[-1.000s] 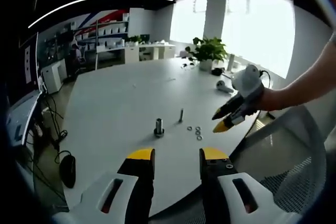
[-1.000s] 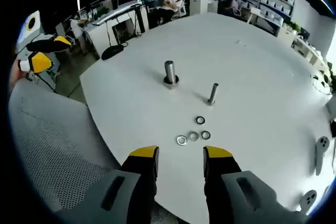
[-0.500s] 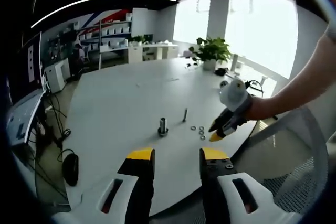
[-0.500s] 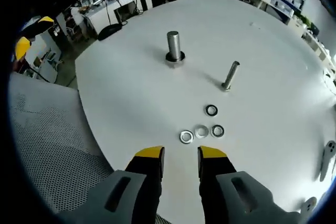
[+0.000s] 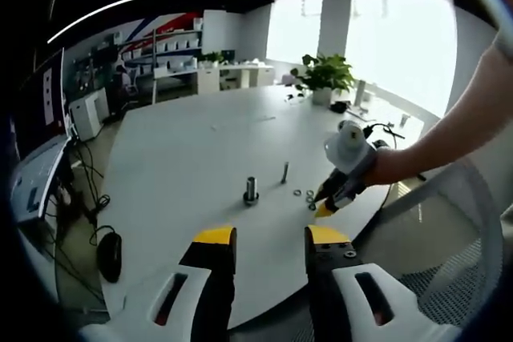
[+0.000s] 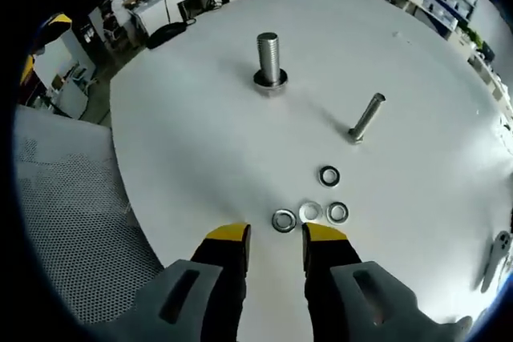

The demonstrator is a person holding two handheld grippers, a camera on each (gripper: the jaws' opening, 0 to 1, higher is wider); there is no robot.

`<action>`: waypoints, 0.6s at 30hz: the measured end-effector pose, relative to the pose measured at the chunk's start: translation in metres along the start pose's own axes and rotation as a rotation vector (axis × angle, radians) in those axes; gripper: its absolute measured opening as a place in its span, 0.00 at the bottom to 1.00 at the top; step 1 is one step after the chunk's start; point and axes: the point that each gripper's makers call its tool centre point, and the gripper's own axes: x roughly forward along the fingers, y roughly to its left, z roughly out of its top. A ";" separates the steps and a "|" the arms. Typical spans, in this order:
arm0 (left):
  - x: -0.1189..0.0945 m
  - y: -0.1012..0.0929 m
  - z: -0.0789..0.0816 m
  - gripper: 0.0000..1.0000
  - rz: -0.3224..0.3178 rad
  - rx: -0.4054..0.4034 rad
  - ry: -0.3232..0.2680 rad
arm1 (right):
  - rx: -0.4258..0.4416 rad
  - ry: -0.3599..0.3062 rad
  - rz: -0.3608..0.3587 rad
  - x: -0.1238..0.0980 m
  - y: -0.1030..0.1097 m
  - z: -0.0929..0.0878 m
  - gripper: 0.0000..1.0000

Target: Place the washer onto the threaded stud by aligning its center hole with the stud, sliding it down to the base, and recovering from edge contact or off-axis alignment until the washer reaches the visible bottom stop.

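White and round, the table (image 6: 200,142) carries four washers (image 6: 309,213): three in a row just ahead of the right gripper (image 6: 276,235), whose jaws stand apart with nothing between them, and a fourth a little beyond. Farther on stand the thick threaded stud (image 6: 269,59) and a slimmer bolt (image 6: 366,118). The left gripper (image 5: 268,237) hovers off the table's edge, jaws parted, empty. Beyond lie shelving (image 5: 172,58), a potted plant (image 5: 324,79) and bright windows (image 5: 397,42).
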 end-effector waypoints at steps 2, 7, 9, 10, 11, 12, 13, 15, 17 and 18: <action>0.000 0.000 -0.001 0.32 -0.002 0.000 0.005 | -0.019 -0.003 0.027 0.001 0.006 0.003 0.25; 0.000 0.000 -0.001 0.32 0.000 0.002 0.006 | -0.086 0.042 0.051 0.003 0.006 0.006 0.22; 0.001 0.000 -0.002 0.32 -0.002 0.002 0.010 | -0.109 0.065 0.060 0.004 0.007 0.007 0.20; 0.001 0.000 -0.002 0.32 -0.001 0.003 0.011 | -0.112 0.073 0.061 0.004 0.006 0.008 0.20; 0.000 0.000 -0.002 0.32 -0.002 0.002 0.011 | -0.120 0.084 0.065 0.005 0.005 0.008 0.18; 0.000 0.000 -0.002 0.32 -0.002 0.001 0.010 | -0.127 0.096 0.064 0.006 0.005 0.008 0.17; 0.000 0.000 -0.002 0.31 -0.001 0.002 0.011 | -0.129 0.113 0.065 0.007 0.005 0.009 0.16; 0.000 0.000 -0.003 0.31 -0.001 0.000 0.014 | -0.169 0.155 0.075 0.007 0.005 0.008 0.16; 0.000 0.000 -0.003 0.31 -0.002 0.001 0.015 | -0.220 0.193 0.081 0.007 0.005 0.008 0.15; 0.001 -0.001 -0.003 0.31 -0.003 0.001 0.016 | -0.234 0.210 0.084 0.007 0.006 0.007 0.15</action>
